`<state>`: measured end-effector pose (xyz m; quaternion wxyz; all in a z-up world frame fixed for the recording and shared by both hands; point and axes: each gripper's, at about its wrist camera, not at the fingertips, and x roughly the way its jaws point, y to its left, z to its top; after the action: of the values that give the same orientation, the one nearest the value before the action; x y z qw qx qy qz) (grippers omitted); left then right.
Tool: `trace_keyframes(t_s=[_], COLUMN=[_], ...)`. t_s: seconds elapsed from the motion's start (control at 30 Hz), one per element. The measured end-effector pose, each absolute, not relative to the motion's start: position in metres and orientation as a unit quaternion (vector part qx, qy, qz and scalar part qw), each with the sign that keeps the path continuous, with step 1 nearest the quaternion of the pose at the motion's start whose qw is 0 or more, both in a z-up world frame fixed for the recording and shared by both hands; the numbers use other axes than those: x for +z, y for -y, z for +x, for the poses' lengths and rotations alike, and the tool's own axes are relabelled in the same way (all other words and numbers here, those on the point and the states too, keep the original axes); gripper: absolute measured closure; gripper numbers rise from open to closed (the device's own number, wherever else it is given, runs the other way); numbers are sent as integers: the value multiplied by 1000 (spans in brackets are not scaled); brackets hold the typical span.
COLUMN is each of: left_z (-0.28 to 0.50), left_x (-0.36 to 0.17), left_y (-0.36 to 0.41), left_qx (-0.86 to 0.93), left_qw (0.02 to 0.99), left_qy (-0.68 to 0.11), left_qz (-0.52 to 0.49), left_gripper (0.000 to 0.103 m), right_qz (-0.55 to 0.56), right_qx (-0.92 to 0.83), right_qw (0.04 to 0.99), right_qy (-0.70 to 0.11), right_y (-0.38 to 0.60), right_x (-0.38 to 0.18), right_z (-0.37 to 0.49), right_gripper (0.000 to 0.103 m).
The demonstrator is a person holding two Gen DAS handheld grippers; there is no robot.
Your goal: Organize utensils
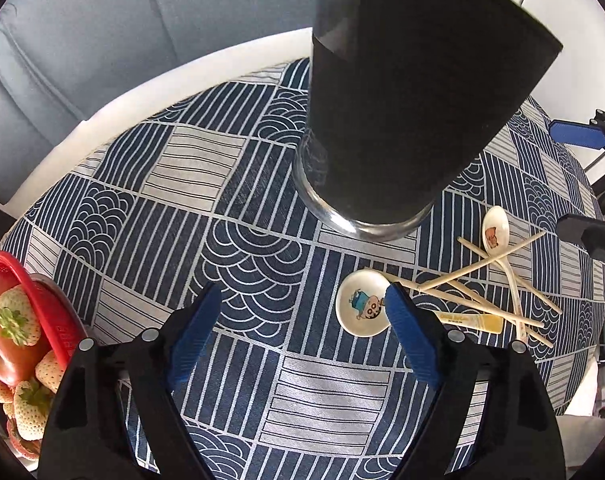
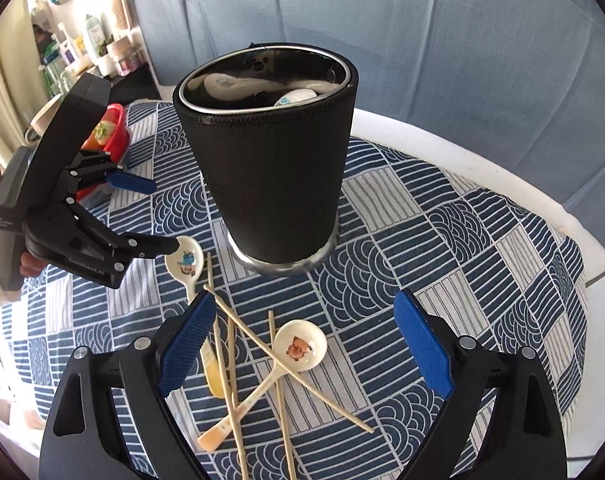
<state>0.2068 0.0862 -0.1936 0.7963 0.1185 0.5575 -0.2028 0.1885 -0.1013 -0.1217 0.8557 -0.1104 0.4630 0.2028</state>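
Bear spoon (image 2: 298, 346) lies bowl toward holder (image 2: 270, 184), handle away.

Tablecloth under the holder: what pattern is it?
Navy and white patchwork of stripes and wave arcs on the tablecloth, clearest in the left wrist view.

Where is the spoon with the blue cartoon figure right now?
In the left wrist view the spoon lies on the patterned tablecloth, in front of the black holder, its bowl beside the left gripper's right fingertip.

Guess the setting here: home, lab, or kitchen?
Probably a home living area. A blue-grey sofa stands behind a small table under a patterned tablecloth, a shelf of toiletry bottles stands to one side, and a red basket of strawberries sits on the table.
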Motion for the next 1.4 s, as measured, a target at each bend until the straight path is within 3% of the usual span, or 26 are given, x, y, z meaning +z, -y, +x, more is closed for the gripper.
trace_keyframes(t_s=[0.2, 0.3, 0.37, 0.43, 0.77, 0.97, 1.03, 1.07, 1.1, 1.17, 1.4], left_z=[206, 209, 212, 213, 217, 214, 211, 212, 210, 208, 200], left_x=[-208, -213, -216, -215, -200, -182, -176, -174, -173, -169, -164], left_y=[-80, -81, -81, -81, -85, -82, -79, -78, -75, -75, -71], left_qx=[-226, -237, -245, -250, -249, -253, -256, -258, -260, -260, -256], left_qw=[777, 767, 761, 762, 765, 772, 775, 775, 775, 776, 779], left_qy=[-576, -589, -595, -592, -592, -582, -577, -577, -576, -574, -571], left_qz=[115, 95, 84, 81, 49, 31, 25, 23, 23, 29, 29], left_gripper=[41, 66, 89, 93, 97, 98, 98, 98, 98, 98, 98], right_qz=[-121, -129, -137, -141, -132, -129, -131, -123, -118, -106, -101], right_qx=[210, 219, 227, 234, 280, 298, 301, 307, 310, 326, 340], right_qw=[847, 839, 834, 827, 797, 784, 785, 778, 775, 767, 764], right_qy=[-474, -480, -485, -492, -518, -528, -525, -534, -538, -543, -538], right_y=[96, 90, 84, 80, 54, 40, 36, 35, 35, 35, 38], right_x=[-132, -139, -145, -151, -181, -195, -196, -199, -200, -200, -192], right_z=[187, 184, 181, 178, 168, 166, 166, 167, 168, 169, 165], right_gripper=[17, 17, 17, 17, 20, 30, 46, 70, 81, 91, 92])
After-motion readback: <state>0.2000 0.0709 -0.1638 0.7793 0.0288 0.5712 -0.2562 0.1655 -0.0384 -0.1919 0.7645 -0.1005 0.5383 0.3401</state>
